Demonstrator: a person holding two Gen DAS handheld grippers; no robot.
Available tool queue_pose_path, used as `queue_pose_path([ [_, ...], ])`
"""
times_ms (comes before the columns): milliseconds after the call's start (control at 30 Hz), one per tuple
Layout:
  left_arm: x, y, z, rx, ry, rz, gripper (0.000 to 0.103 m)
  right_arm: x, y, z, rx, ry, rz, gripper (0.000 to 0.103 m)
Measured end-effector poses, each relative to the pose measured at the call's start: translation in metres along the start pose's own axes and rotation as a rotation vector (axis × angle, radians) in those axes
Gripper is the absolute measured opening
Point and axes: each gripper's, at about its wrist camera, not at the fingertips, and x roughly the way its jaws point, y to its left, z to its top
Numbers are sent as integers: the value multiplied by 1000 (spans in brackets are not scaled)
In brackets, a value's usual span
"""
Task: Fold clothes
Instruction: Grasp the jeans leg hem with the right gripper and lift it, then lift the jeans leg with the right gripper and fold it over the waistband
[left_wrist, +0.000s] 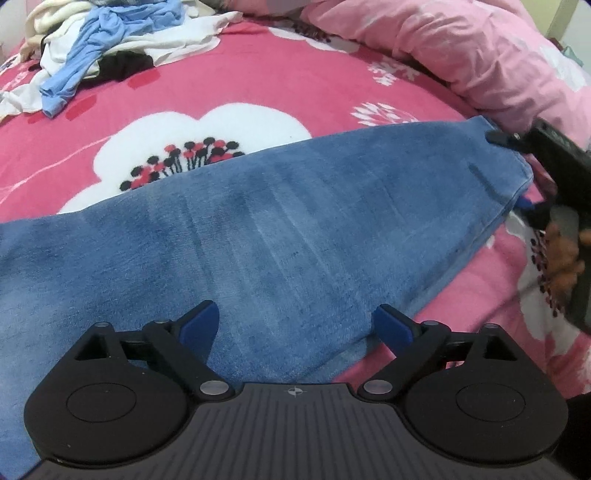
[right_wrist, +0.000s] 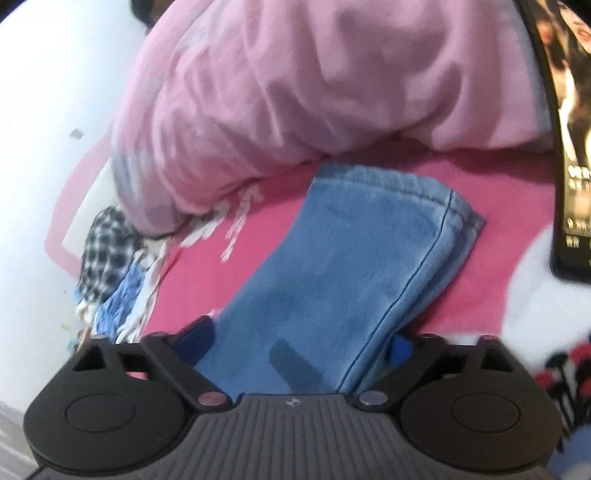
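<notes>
Jeans, beneath both spread tools

— Jeans: blue denim, faded, with fine twill lines. Blanket?
— Fleecy pink cloth, matt. Quilt of thin, wrinkled cotton. Left gripper: matt black plastic, ribbed, with shiny metal pins.

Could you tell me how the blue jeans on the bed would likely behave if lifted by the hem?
The jeans would probably drape rather than hold shape: they lie limp and flat. The doubled layers and stitched hem suggest some weight and a firm grip point.
</notes>
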Motion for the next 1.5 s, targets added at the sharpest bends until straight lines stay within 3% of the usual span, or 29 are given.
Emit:
queue_pose_path([
  [33,0,-1,-1,1,-3,3,93,1,0,1,3,-4,-25,67],
  [100,-1,-2,-3,4,-10,10,93,-2,-4,3,14,-9,-51,40],
  [167,-1,-3,-5,7,-17,17,93,-3,-7,5,-14,-2,-58,25],
  [300,-1,-6,-8,13,-26,31,93,-9,-3,9,-99,1,-44,10],
  [633,-3,-4,-12,-11,-50,33,93,-42,71,20,-322,-49,59,9],
  [1000,-17,8,-23,-79,-98,-12,91,-56,152,15,-461,-64,169,9],
  [1200,-39,41,-31,-251,-132,-27,88,-60,206,2,-541,-5,292,9],
  [1333,-61,67,-39,-349,-202,-21,87,-57,249,-13,-590,52,392,9],
  [1500,-59,93,-62,-398,-180,-29,85,-44,303,-40,-606,148,503,9],
])
